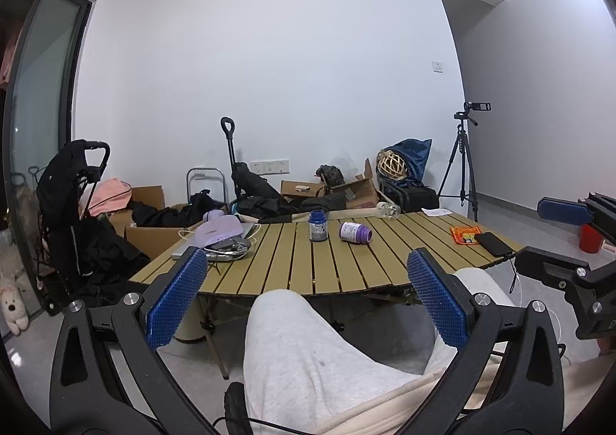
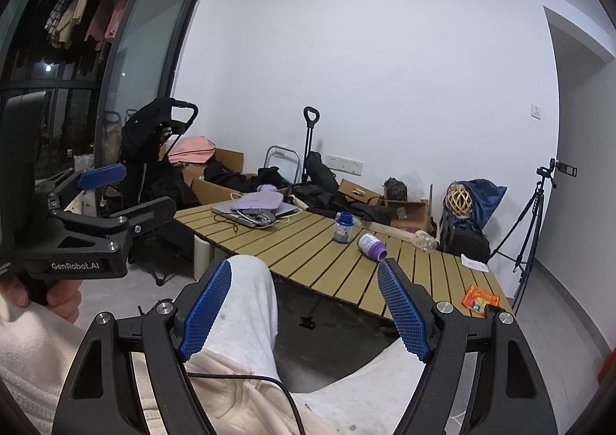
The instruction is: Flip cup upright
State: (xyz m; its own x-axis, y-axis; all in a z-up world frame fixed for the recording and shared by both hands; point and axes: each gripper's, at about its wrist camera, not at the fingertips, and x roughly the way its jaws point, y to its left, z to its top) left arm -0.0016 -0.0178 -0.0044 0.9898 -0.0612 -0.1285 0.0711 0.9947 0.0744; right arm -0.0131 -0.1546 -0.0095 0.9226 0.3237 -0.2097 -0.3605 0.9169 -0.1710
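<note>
cup: the purple cup [image 1: 355,232] is lying on its side on the counter [image 1: 346,265], just right of the blue jar [image 1: 318,226]
tongs: you're holding both the left tongs [image 1: 304,298] and right tongs [image 2: 306,306] wide, empty, well short of it
handling: probably light plastic, rolls easy, so you're wanting to pinch across the body mid-length

Cup [image 1: 355,232] on table [image 1: 385,261] — right of bottle [image 1: 318,226]

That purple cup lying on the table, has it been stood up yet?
Not yet. The purple cup lies on its side on the slatted table, beside an upright blue jar. Both grippers, left and right, are open, empty and short of the table. Reaching, grasping and righting remain.
</note>
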